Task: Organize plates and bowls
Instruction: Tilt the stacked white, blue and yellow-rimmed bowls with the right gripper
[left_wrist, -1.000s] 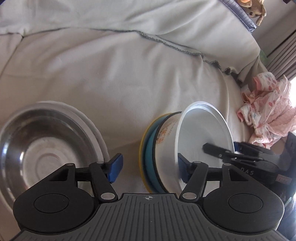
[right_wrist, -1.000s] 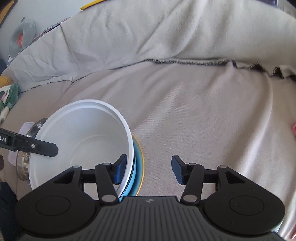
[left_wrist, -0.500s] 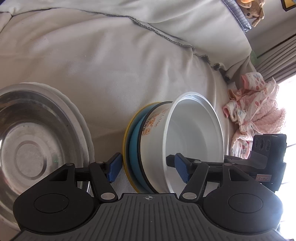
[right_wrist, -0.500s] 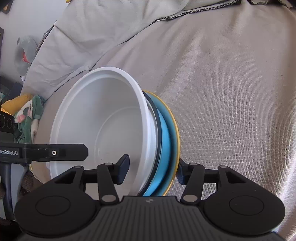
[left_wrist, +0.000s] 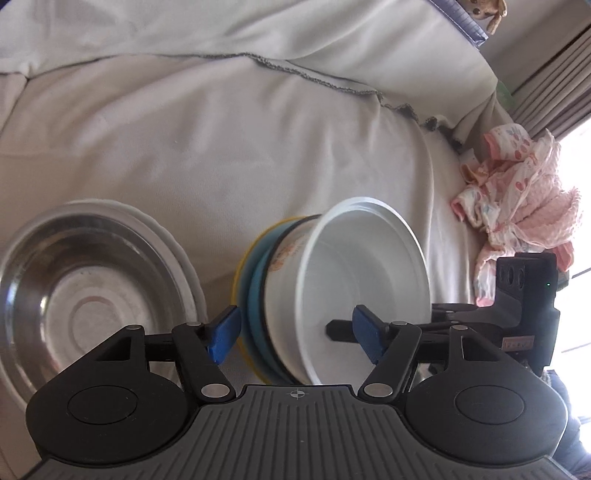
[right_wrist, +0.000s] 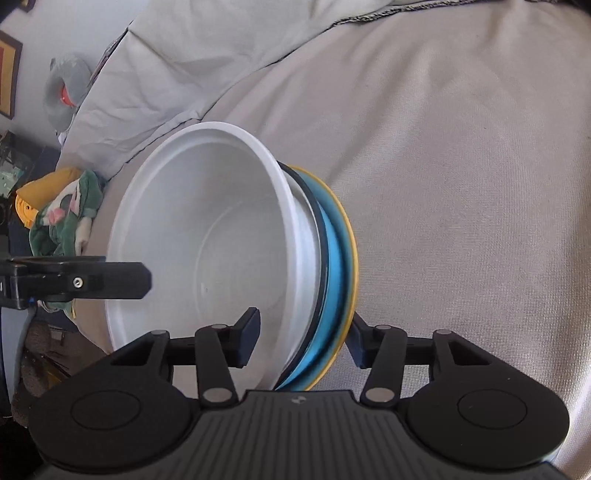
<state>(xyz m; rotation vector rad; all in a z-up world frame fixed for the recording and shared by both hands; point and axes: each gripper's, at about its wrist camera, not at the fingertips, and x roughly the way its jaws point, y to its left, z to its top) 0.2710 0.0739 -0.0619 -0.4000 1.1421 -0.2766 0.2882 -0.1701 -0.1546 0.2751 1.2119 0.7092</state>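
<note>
Stack: white bowl nested on a blue plate and a yellow plate, tipped on edge above the sofa cover.
Facing: bowl mouth opens toward the left gripper's side; the stack's axis lies nearly level.
Right gripper: clamped across the stack's lower rim, jaws just closing.
Left gripper: jaws have just been opening, straddling the stack, pads apparently clear.
Steel bowl: beside the stack, on a white plate.
Nearer hand: right.
</note>
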